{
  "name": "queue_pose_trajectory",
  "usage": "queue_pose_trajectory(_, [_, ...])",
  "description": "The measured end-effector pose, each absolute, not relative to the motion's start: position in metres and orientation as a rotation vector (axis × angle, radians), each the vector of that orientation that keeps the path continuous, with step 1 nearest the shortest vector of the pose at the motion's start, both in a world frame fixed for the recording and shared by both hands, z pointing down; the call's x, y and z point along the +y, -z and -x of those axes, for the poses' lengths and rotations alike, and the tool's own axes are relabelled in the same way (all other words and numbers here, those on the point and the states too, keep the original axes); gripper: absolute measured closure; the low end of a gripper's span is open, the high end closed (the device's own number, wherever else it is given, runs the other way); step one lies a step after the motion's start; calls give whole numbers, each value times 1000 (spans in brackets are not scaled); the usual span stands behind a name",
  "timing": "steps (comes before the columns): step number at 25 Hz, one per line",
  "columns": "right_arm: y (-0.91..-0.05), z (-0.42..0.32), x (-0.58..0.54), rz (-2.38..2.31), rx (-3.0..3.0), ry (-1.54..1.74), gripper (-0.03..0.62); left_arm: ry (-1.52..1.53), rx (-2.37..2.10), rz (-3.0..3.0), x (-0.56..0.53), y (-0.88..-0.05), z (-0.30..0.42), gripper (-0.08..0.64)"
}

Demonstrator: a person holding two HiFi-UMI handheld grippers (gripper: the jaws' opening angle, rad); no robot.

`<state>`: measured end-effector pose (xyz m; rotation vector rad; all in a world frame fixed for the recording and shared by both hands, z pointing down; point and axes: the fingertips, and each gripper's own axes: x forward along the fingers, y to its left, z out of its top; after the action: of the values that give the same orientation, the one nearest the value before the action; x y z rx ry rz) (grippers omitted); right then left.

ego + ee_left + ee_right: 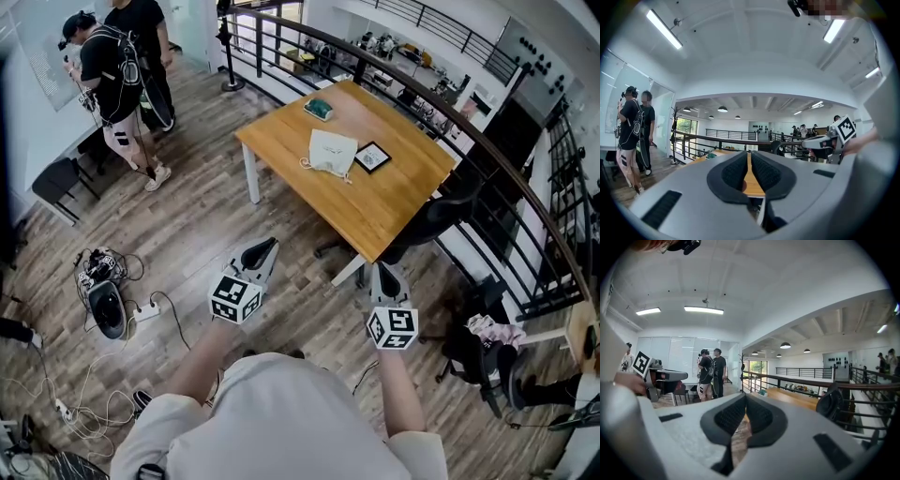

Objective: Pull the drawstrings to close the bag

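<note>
Head view shows two hand-held grippers held out over the wooden floor, well short of the desk. Left hand-held gripper has its jaws only a thin slit apart. In the left gripper view the dark pads run almost parallel, with the wood of the desk showing through the gap and nothing between them. Right hand-held gripper has its jaws pressed together at the tips. In the right gripper view its pads meet at the far end and hold nothing.

Both forearms reach forward from a light shirt, the left slightly wider out than the right. Each hand-held gripper points toward the desk and carries one marker cube, so there are two cubes.

One white drawstring bag lies flat near the middle of the desk, well apart from both hand-held grippers. Its cord trails off the near left corner. Two other things share the desk. One black-framed square lies just beside the bag on its right. One teal object sits near the far corner.

One black chair stands at the desk's right edge. Two people stand close together at the upper left.
</note>
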<state>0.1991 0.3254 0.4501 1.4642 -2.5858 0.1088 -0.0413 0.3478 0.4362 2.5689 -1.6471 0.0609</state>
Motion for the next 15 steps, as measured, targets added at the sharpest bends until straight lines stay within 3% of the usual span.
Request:
queue_pose_trajectory(10, [-457, -216, 323, -1389, -2609, -77, 560, -39, -1685, -2509, 350, -446, 21, 535])
queue_pose_trajectory(15, [-466, -227, 318, -1366, -2602, -90, 522, -34, -1691, -2477, 351, -456, 10, 495])
